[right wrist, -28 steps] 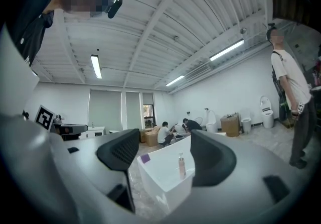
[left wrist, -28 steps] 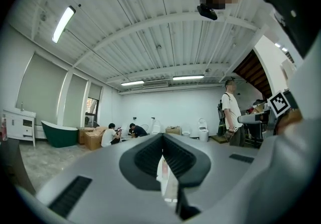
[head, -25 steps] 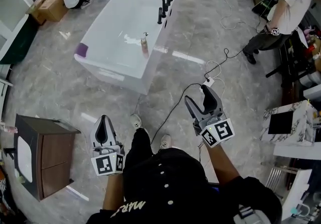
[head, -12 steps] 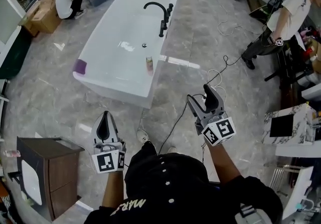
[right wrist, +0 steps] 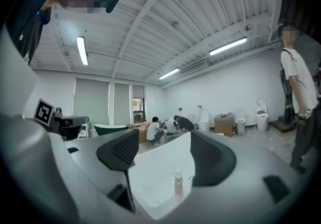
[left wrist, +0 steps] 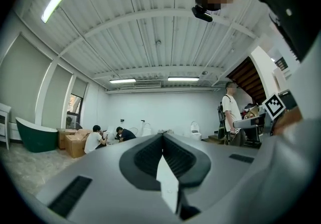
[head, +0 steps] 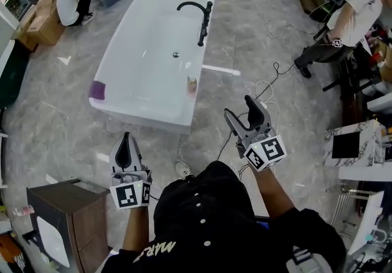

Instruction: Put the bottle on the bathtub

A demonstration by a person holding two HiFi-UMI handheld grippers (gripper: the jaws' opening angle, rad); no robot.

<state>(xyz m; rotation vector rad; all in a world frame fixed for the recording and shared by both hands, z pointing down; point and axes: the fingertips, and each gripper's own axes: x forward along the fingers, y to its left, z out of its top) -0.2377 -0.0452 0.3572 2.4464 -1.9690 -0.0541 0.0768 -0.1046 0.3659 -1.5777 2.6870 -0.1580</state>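
The bottle stands upright on the near right rim of the white bathtub, long axis vertical, base on the rim's flat top, well apart from both grippers. The black faucet is mounted further along the same rim, beyond the bottle.

The right gripper is held above the marble floor with its jaws spread and nothing between them. In the right gripper view the bottle appears low in the gap between the two jaws, so it lies directly ahead along that gripper's axis; in the head view it lies ahead and slightly to the left.

The left gripper is held lower and further left, jaws pressed together and empty. Its view points across the room and does not show the bottle.

Judgement: the right gripper is the nearer and is already aligned. With the bottle vertical, a level forward approach would put one jaw on either side of its body. Since the bottle already rests on the rim, the placement appears complete
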